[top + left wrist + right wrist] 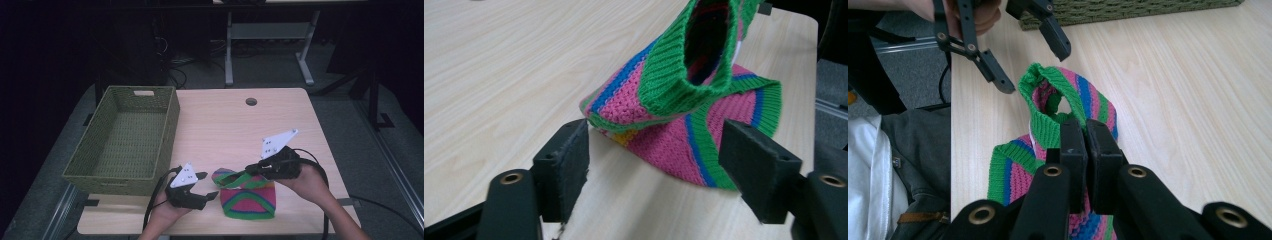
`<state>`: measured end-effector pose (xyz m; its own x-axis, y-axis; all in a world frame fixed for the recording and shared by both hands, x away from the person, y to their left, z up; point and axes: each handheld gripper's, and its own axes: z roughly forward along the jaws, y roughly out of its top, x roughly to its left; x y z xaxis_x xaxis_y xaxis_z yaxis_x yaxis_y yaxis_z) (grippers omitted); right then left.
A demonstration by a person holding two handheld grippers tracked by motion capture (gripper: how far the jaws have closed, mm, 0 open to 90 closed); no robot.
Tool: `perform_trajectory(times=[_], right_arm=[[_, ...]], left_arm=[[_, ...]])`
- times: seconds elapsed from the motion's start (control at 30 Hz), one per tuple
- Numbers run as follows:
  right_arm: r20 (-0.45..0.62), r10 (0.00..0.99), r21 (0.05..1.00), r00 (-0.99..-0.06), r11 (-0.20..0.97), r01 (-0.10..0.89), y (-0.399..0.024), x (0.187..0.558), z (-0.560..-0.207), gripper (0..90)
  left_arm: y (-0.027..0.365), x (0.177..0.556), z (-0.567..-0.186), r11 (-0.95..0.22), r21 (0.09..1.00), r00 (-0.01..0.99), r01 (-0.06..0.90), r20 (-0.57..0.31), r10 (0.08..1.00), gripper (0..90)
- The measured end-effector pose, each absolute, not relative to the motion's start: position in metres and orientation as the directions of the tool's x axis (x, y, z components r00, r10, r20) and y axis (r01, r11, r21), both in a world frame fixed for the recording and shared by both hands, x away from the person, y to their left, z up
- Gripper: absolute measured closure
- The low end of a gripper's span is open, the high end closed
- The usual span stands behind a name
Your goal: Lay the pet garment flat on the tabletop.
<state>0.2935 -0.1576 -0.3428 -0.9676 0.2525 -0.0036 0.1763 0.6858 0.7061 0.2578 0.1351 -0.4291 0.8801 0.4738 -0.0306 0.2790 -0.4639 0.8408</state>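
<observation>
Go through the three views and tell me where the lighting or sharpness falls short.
High view: the table is evenly lit, the room behind falls to near black, and the picture is soft and grainy. Left gripper view: the knitted piece is sharp, its stitches clear, the nearer pads slightly soft. Right gripper view: bright, no glare on the wood, the basket at the top a little soft.

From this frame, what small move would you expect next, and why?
Probably the left gripper eases forward so its jaws straddle the green ribbed cuff of the knitted piece, then close. The right gripper is already shut on the cuff's far side and lifts it off the table, while the left jaws stand open just short of the knit.
</observation>
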Motion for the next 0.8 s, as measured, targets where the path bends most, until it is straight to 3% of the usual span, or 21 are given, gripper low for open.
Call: perform_trajectory(times=[0.27, 0.3, 0.33, 0.4, 0.43, 0.7, 0.8], right_arm=[[0.025, 0.253, 0.721, -0.967, 0.665, 0.193, -0.164, 0.298, -0.34, 86.6], [0.019, 0.253, 0.72, -0.967, 0.668, 0.188, -0.165, 0.299, -0.34, 86.7], [0.018, 0.257, 0.72, -0.966, 0.667, 0.191, -0.168, 0.3, -0.341, 86.7], [0.017, 0.26, 0.719, -0.965, 0.668, 0.192, -0.169, 0.301, -0.342, 86.7], [0.018, 0.267, 0.718, -0.964, 0.667, 0.198, -0.171, 0.301, -0.342, 86.7], [0.023, 0.324, 0.713, -0.946, 0.658, 0.242, -0.191, 0.304, -0.347, 86.7], [0.022, 0.33, 0.716, -0.944, 0.654, 0.245, -0.194, 0.304, -0.347, 86.8]], left_arm=[[0.12, 0.28, -0.436, -0.493, 0.83, 0.907, 0.259, -0.034, 0.42, 31.4], [0.118, 0.282, -0.437, -0.495, 0.829, 0.908, 0.26, -0.036, 0.417, 35.4], [0.114, 0.284, -0.437, -0.499, 0.829, 0.914, 0.254, -0.037, 0.405, 48.6], [0.113, 0.285, -0.436, -0.498, 0.831, 0.915, 0.248, -0.031, 0.403, 52.8], [0.111, 0.286, -0.435, -0.488, 0.836, 0.914, 0.252, -0.039, 0.404, 60.8], [0.104, 0.292, -0.422, -0.475, 0.844, 0.916, 0.249, -0.046, 0.399, 80.3], [0.101, 0.295, -0.417, -0.48, 0.843, 0.918, 0.241, -0.037, 0.394, 81.6]])
